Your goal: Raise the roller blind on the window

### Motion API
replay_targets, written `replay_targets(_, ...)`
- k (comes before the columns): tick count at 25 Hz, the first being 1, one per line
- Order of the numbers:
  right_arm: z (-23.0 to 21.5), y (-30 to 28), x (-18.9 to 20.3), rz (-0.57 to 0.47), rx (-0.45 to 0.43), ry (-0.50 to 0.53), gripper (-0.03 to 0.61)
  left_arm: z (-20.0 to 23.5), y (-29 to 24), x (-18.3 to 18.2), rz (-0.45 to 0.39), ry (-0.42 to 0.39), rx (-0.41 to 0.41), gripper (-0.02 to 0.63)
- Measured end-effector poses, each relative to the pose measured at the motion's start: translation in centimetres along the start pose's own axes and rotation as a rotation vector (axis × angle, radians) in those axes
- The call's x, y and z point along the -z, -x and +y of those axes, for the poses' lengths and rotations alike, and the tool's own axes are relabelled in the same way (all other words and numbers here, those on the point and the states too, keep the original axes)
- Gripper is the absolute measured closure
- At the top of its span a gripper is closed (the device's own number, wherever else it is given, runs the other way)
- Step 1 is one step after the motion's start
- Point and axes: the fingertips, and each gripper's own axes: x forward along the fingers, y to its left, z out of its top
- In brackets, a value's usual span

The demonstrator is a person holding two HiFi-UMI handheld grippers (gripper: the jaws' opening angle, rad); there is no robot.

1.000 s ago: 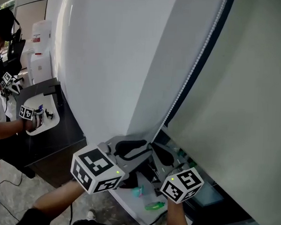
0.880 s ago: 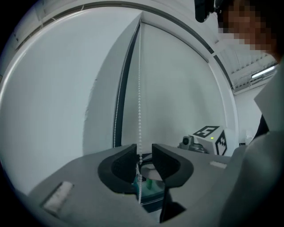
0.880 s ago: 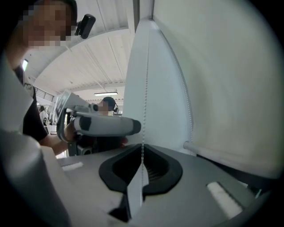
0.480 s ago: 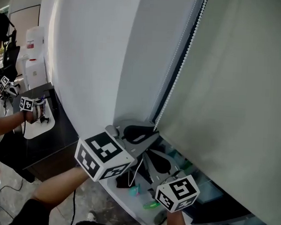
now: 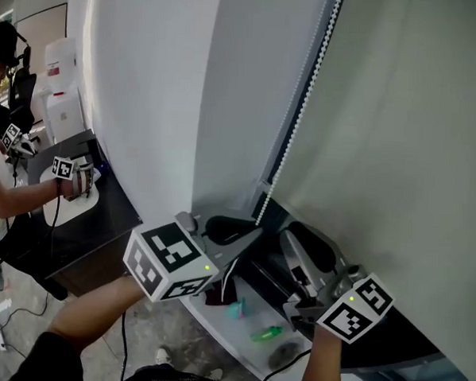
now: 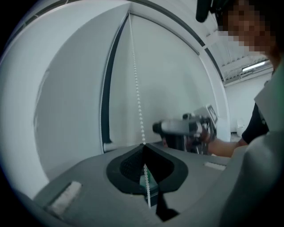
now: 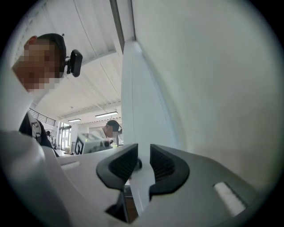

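White beaded plastic chain point(image 5: 302, 109) rises almost upright from the tips of the left tongs point(image 6: 143, 146), whose jaws have just been closing and now pinch it. The right tongs point(image 7: 143, 155), just to the right, have been opening, and their jaws stand spread on nothing. The pale grey fabric roller blind point(image 5: 399, 154) hangs beyond both. Only the left tongs hold the chain, so the next downward pull is likely theirs.
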Motion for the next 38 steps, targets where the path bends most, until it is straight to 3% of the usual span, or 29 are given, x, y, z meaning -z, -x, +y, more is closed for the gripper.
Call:
replay_targets(4, 1.4, -2.4, -3.2, 0.002, -0.071, 0.069, 0.481, -0.8, -0.7, 6.0, 0.094, 0.018, -0.002, 0.604)
replay_targets(7, 2.5, -3.9, -4.8, 0.047, -0.132, 0.102, 0.426, -1.4, -1.1, 8.2, 0.129, 0.060, 0.003, 0.604)
replay_targets(12, 3.2, -6.8, -6.3, 0.076, -0.175, 0.158, 0.423, -1.7, -1.4, 12.9, 0.206, 0.093, 0.003, 0.604)
replay_targets(14, 3.3, -7.5, -6.5, 0.071, -0.180, 0.195, 0.460, -1.3, -1.2, 14.5, 0.218, 0.124, -0.006, 0.604)
replay_targets(16, 3.7, -7.8, -6.4, 0.056, -0.192, 0.214, 0.563, -0.9, -0.5, 15.2, 0.219, 0.142, -0.015, 0.604)
replay_targets(19, 3.8, -8.0, -5.8, 0.045, -0.180, 0.230, 0.571, -1.1, 0.4, 15.6, 0.249, 0.135, -0.010, 0.603)
replay_targets(21, 3.4, -8.0, -5.8, 0.032, -0.149, 0.269, 0.572, -1.1, 1.1, 14.7, 0.239, 0.144, -0.013, 0.600)
replay_targets(22, 3.5, -7.8, -6.0, 0.022, -0.147, 0.274, 0.572, -0.9, 1.6, 13.4, 0.196, 0.169, -0.013, 0.581)
replay_targets(23, 3.6, -7.6, -6.1, 0.013, -0.148, 0.274, 0.572, -0.6, 2.3, 11.3, 0.128, 0.207, -0.008, 0.529)
replay_targets(26, 3.3, -6.5, -4.8, 0.038, -0.117, 0.300, 0.572, 0.2, 4.4, 3.9, -0.106, 0.295, 0.024, 0.517)
replay_targets(30, 2.5, -5.4, 1.9, 0.148, -0.103, 0.289, 0.572, 0.9, 5.7, -2.9, -0.269, 0.249, 0.005, 0.501)
replay_targets(34, 1.7, -3.8, 6.9, 0.192, -0.075, 0.246, 0.572, 1.1, 3.3, -5.4, -0.265, 0.146, -0.001, 0.492)
replay_targets(38, 1.4, -2.8, 10.2, 0.226, -0.049, 0.211, 0.572, 0.7, 1.5, -5.8, -0.238, 0.118, 0.047, 0.494)
